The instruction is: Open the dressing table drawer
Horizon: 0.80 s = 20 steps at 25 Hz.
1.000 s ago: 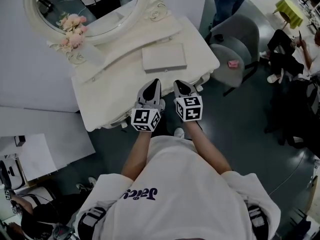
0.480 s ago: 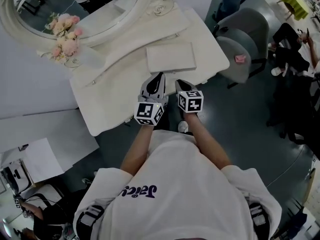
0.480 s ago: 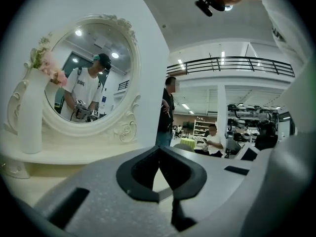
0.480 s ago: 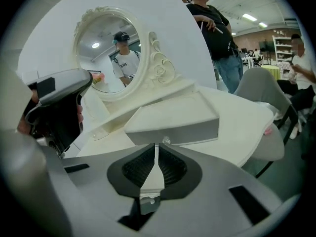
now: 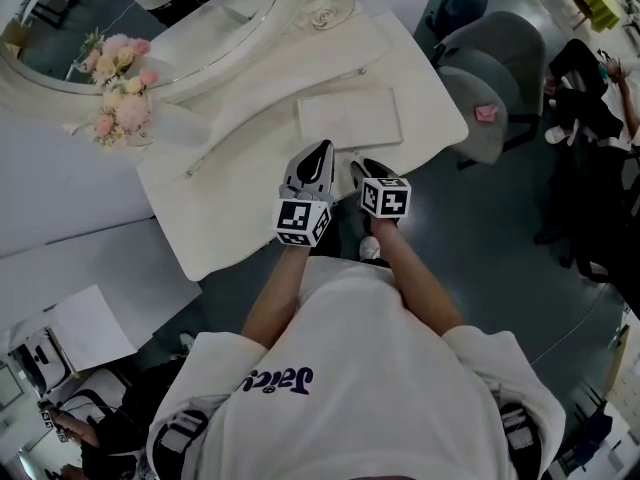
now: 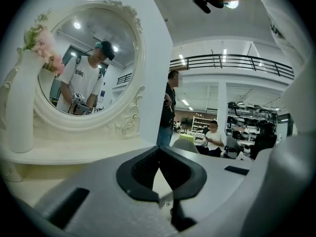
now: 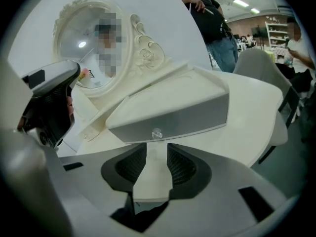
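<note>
My right fingers [image 7: 185, 169] have just been opening. Now they stand wide apart with nothing between them, only bare worktop [image 7: 247, 107] in the gap. I hold them tipped down, right in front of the drawer [image 7: 168, 113], so they can close on its little clear knob [image 7: 157, 133]. The knob sits just past their tips. My left fingers [image 6: 143, 169] are closed on nothing and stay near the drawer's front, toward its left end, I think to keep out of the way. The right gripper view shows the knob up close. The head view looks down from above and shows only the drawer's flat top, not the knob. The left gripper view shows the mirror [image 6: 84, 68] and flowers [image 6: 44, 43] behind the drawer, but I cannot pick out the drawer there.
</note>
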### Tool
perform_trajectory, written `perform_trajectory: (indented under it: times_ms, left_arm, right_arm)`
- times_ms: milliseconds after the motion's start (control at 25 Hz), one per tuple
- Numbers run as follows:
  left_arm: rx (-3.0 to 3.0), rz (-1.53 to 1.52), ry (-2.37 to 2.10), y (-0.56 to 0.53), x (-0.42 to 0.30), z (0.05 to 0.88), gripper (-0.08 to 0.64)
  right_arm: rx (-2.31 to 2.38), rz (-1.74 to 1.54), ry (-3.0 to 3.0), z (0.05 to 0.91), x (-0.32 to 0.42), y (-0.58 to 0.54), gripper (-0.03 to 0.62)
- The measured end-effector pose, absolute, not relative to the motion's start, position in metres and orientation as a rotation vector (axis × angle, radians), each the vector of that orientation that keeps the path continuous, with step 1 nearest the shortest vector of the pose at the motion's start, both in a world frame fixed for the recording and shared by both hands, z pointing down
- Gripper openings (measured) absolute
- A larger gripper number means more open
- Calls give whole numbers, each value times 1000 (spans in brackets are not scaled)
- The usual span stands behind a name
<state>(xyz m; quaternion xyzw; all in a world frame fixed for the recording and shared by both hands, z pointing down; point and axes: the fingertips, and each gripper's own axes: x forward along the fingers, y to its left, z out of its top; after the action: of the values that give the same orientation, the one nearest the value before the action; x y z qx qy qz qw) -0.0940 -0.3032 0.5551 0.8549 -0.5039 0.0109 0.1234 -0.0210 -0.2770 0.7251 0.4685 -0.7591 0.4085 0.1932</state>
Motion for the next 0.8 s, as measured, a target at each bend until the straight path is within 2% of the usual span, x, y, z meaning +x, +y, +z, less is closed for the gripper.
perform_trajectory:
  times_ms: [480,640,800]
  left_arm:
    - [2476,49,-1464,-323,-99,563,14]
    - [2471,51,-1472,-325,-98,563,14]
    - [2460,50,-1486,-326,-101,564,14]
  right_arm:
    - [1318,1165,-2106,734,-25,-300,121]
    - [1304,1150,-2107,732,-28,-303,69]
    - [1292,1140,-2107,732,-29,-303,67]
